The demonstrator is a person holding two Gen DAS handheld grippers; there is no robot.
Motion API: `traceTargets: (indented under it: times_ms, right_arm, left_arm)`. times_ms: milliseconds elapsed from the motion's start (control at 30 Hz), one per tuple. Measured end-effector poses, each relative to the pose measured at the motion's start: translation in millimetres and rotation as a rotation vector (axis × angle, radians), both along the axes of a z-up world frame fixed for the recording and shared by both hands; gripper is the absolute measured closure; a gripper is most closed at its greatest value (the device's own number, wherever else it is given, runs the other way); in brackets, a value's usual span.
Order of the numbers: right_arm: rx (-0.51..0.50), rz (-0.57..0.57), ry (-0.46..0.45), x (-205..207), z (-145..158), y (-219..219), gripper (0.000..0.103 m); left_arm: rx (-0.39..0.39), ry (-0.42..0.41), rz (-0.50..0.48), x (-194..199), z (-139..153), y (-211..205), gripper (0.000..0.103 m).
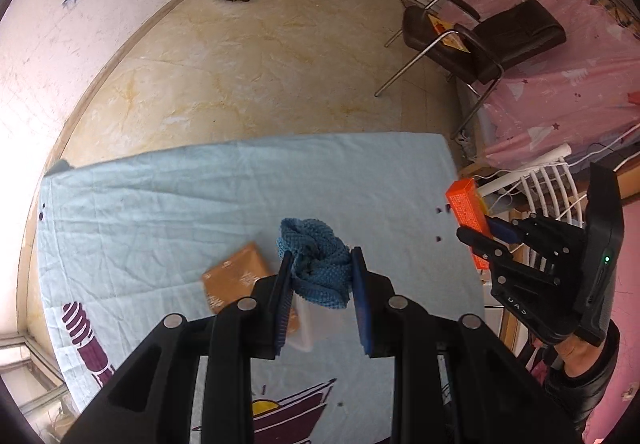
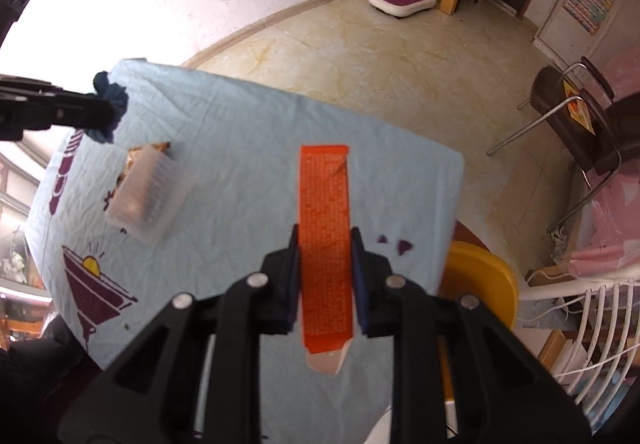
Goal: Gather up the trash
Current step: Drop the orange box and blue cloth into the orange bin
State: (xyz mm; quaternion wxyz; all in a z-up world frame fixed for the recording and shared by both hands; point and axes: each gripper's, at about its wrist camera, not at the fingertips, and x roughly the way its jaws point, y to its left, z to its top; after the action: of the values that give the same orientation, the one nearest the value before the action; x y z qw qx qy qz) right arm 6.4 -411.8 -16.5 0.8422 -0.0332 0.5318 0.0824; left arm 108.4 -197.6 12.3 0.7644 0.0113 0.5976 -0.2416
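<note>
My left gripper (image 1: 320,264) is shut on a bunched blue knitted cloth (image 1: 314,256) and holds it above the table with the light blue cloth cover (image 1: 160,203). The same cloth (image 2: 110,99) and left gripper (image 2: 100,111) appear at the left of the right wrist view. My right gripper (image 2: 325,244) is shut on a long orange box (image 2: 326,228), lifted over the table's right part; in the left wrist view that orange box (image 1: 466,207) and right gripper (image 1: 480,232) hang past the table's right edge. A brown packet (image 1: 234,280) and a clear plastic tray (image 2: 146,195) lie on the table.
A yellow bin (image 2: 480,284) stands just off the table's right side, below my right gripper. A white wire rack (image 2: 592,328) is further right. A black chair (image 1: 480,43) stands on the tiled floor beyond the table, with pink fabric (image 1: 580,83) behind it.
</note>
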Motion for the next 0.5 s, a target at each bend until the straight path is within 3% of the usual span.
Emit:
traceTargets:
  times_ms: [200,367,500]
  right_arm:
    - [0.047,-0.214,-0.022,-29.7,-5.2,-109.1,0.081]
    - [0.103,-0.328,0.023,-37.0,-49.2,-171.7,0.081]
    - [0.159,-0.392,0.066,-40.3,-93.4,-205.6,0.081]
  left_arm:
    - [-0.046,0.005,-0.139,-5.2,6.6,-116.3,0.079]
    - [-0.031,0.076,-0.23,-15.9,-34.2,-210.1,0.079]
    - [0.031,0.121,-0.273,-30.7,-74.2,-264.1,0.079]
